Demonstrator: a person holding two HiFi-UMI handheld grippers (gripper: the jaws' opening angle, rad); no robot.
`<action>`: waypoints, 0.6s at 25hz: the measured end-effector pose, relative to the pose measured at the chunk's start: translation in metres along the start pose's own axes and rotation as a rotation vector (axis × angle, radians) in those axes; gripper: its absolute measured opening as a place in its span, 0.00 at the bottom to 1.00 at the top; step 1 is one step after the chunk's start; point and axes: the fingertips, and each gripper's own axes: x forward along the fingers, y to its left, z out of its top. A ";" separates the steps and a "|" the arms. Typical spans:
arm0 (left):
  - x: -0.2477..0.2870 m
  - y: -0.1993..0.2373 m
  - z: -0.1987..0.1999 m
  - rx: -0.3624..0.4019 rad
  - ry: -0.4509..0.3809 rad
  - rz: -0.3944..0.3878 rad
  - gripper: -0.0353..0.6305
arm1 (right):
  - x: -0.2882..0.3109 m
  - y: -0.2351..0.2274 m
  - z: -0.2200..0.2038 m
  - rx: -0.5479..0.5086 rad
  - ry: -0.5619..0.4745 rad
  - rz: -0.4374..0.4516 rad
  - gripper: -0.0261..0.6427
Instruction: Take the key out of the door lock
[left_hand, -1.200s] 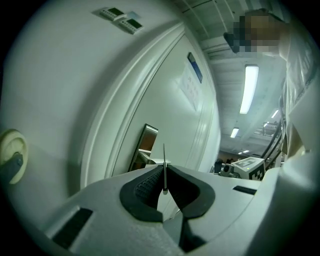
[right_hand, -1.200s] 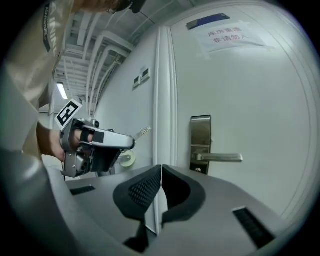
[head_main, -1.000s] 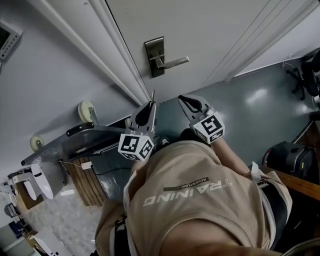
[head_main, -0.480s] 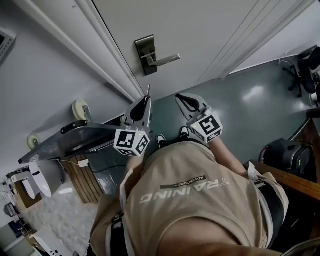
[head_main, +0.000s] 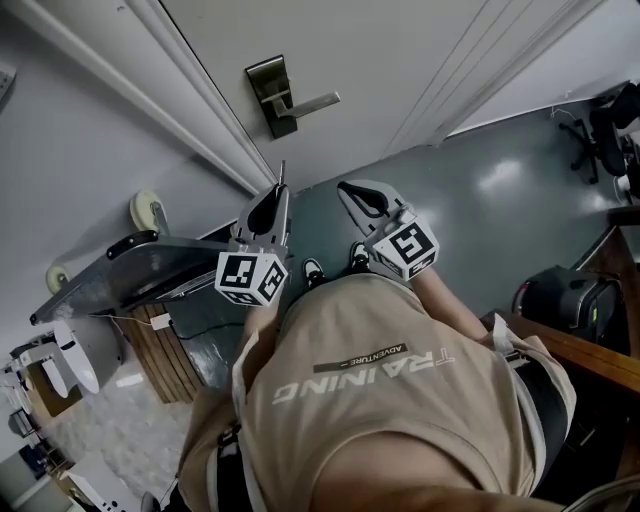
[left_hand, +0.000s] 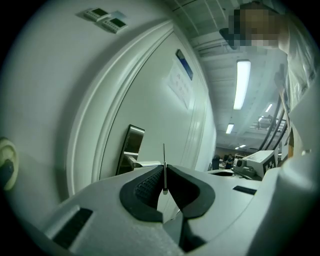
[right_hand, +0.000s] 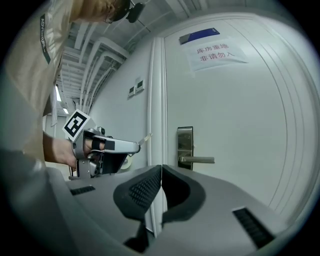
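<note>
- As the person (head_main: 380, 400) is facing the door (head_main: 400, 50), the left gripper (head_main: 277, 192) is pinching the key (left_hand: 164, 165), apart from the door lock (head_main: 272, 97).
- The right gripper (right_hand: 161, 175) is hovering alongside, jaws together, empty.

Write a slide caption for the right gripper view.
Left gripper holds the key, clear of the door lock; right gripper shut and empty.

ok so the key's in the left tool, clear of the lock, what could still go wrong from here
1. The left tool pinches the key only at its very tips, with most of the blade sticking out; a knock could pivot it loose and drop it onto the floor.
2. The key's tip points toward the nearby door frame, so it could scrape or catch there.
3. The right tool is shut and empty, not ready to catch a slip.
</note>
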 end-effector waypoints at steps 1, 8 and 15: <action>-0.001 -0.004 0.001 0.014 -0.004 0.002 0.09 | -0.004 0.000 0.000 -0.002 0.000 -0.003 0.06; -0.001 -0.017 0.024 0.094 -0.040 -0.002 0.09 | -0.021 -0.010 0.043 -0.068 -0.075 -0.033 0.06; -0.002 -0.022 0.038 0.123 -0.061 0.000 0.09 | -0.023 -0.019 0.069 -0.117 -0.115 -0.040 0.06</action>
